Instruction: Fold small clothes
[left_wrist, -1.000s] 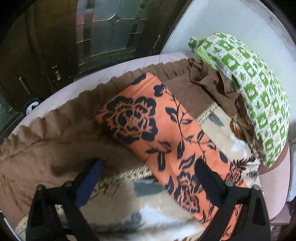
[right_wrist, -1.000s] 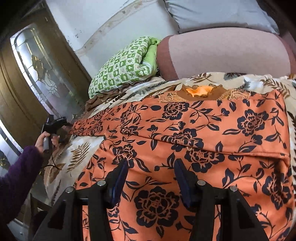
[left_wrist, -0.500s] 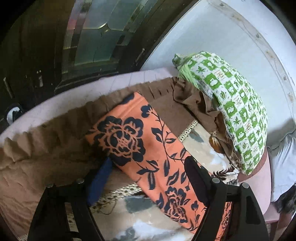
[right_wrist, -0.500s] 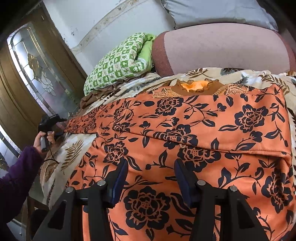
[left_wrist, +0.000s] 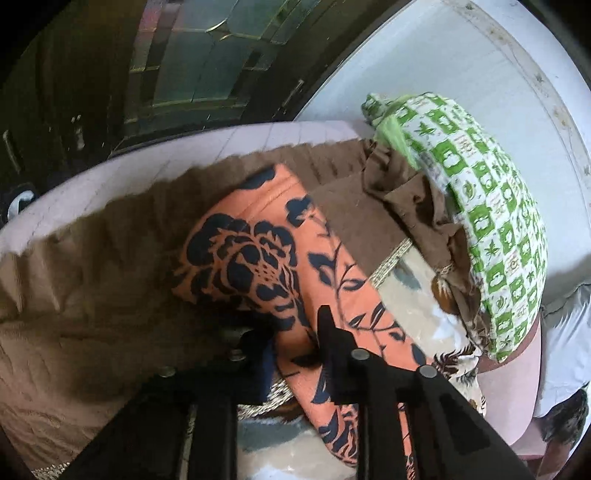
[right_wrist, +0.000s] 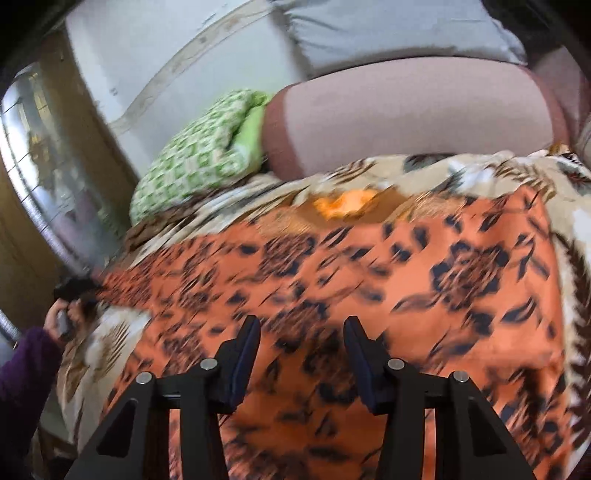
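Since prev frame L gripper (left_wrist: 295, 347) jaws clamped orange garment (left_wrist: 258, 258); R gripper (right_wrist: 301, 354) jaws open.

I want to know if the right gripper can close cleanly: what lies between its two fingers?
Only the orange floral cloth, seen in the right wrist view: the right gripper stands open over it, nothing else in the gap.

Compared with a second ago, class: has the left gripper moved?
Yes. The left gripper has advanced toward the green checked pillow and its jaws have shut on the edge of the orange floral cloth.
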